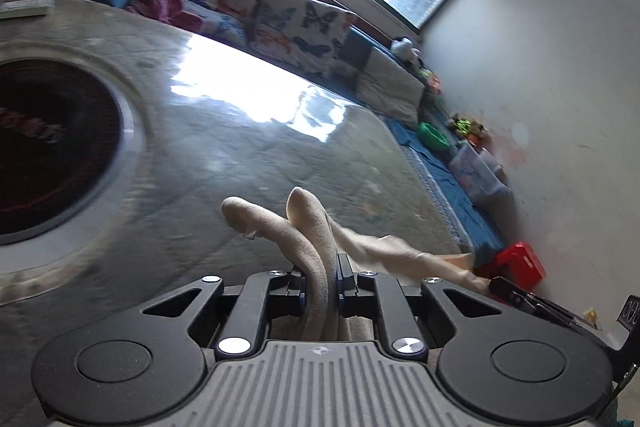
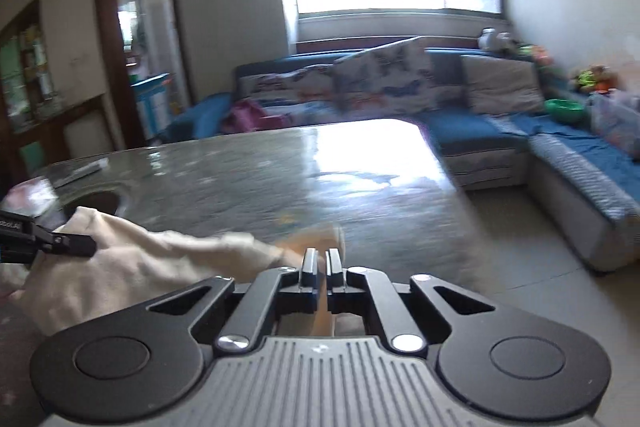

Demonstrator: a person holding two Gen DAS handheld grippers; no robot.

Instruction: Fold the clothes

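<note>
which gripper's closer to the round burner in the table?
Left. The left gripper holds the cloth beside the burner; the right gripper is further along the table, past the cloth.

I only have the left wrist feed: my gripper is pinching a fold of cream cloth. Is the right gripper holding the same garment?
Observer: Yes. The right gripper is shut on the far end of the cream garment, which spans between both grippers.
Operator: Is the garment on the table?
Observer: It appears lifted above the grey table, though blur hides the contact.
Operator: Anything past the table on that side?
Observer: A doorway left of the blue sofa.
</note>
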